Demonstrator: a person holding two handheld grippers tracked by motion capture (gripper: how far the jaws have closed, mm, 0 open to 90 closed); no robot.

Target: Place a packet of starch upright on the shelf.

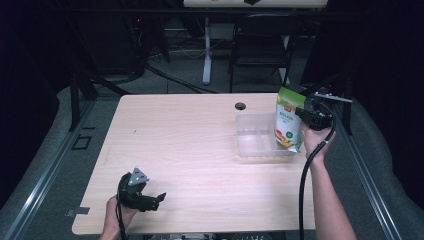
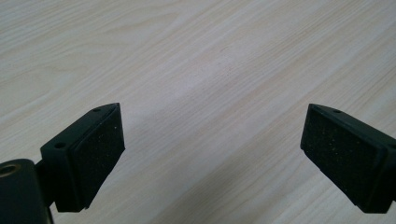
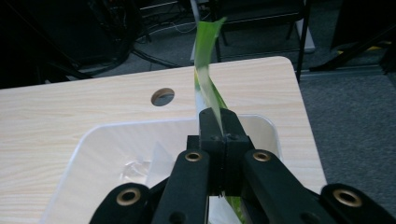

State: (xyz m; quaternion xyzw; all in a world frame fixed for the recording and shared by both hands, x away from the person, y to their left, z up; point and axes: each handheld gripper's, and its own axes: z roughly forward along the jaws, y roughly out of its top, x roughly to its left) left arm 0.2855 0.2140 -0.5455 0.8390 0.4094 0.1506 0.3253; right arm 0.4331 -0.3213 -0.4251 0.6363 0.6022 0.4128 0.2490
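A green and white snack pouch (image 1: 288,120) hangs upright at the right end of a clear plastic tray (image 1: 252,135), its lower end at the tray's right rim. My right gripper (image 1: 303,113) is shut on the pouch's right edge. In the right gripper view the jaws are pressed together on the thin green pouch (image 3: 206,56), with the clear tray (image 3: 107,154) below them. My left gripper (image 1: 159,197) rests near the table's front left corner, pointing right. Its pads (image 2: 100,154) stand wide apart over bare wood, nothing between them.
The light wooden table (image 1: 185,145) has a round cable hole (image 1: 240,106) just behind the tray. A black chair (image 1: 260,45) and a white desk leg (image 1: 207,50) stand on the floor beyond the far edge. A cable trails from the right gripper along the forearm.
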